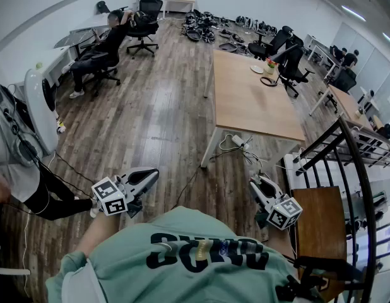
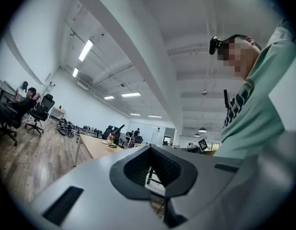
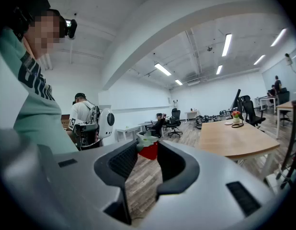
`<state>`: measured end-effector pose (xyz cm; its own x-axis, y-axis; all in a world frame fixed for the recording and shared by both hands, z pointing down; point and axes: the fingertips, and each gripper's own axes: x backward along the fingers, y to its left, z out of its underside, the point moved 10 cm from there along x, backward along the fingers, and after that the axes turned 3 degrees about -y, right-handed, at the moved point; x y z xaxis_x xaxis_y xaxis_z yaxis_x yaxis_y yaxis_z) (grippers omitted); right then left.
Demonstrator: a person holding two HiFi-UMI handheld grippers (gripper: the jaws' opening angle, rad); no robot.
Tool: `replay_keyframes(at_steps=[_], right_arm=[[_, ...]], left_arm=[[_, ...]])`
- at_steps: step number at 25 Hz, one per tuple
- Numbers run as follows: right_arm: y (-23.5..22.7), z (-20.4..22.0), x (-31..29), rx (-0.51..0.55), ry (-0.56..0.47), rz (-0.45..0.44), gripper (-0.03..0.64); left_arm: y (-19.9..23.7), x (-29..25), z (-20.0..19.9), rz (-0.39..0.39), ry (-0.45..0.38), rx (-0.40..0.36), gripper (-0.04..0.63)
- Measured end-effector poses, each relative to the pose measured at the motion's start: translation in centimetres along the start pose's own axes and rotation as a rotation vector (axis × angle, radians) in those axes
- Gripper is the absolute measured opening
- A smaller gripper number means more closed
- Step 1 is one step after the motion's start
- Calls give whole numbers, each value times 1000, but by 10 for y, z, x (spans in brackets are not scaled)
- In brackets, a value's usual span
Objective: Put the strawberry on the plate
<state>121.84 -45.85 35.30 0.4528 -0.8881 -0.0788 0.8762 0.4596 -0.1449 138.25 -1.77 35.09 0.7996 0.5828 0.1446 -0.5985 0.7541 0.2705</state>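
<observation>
The ribbed black fingers (image 3: 123, 161) of your right gripper (image 3: 148, 150) were pinching the small red strawberry with a green leafy cap (image 3: 149, 151) right at their tips. The fruit sat between the two pads and touched nothing else. The fingers (image 2: 138, 164) of your left gripper (image 2: 150, 148) were pressed together at the tips with nothing between them. You held both grippers about level in front of your chest, above the dark wood-plank floor (image 1: 151, 118), one to each side. The strawberry was therefore in the air, well apart from the long, light wooden tabletop (image 1: 252, 100) that stood ahead of you. Near that tabletop's far end lay what looked like a small white plate (image 1: 257, 69), just beside a small potted flower (image 1: 269, 64), though it was too small to be sure of. By my reading, the pick was done and you were in the carry step, with the placing not yet begun. The next move would call for you to bring the right gripper across to the far end of the tabletop with the pinch steady. You would then lower the fruit over the plate and spread the fingers only once it rested there. The left gripper seemed to have no part to play.
</observation>
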Motion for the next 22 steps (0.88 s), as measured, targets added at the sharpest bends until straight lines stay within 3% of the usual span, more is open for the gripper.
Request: replay_keyframes(at_steps=[22], right_arm=[[33, -6, -42, 35, 9, -16, 133]], left_arm=[[31, 37, -12, 13, -8, 5, -8]])
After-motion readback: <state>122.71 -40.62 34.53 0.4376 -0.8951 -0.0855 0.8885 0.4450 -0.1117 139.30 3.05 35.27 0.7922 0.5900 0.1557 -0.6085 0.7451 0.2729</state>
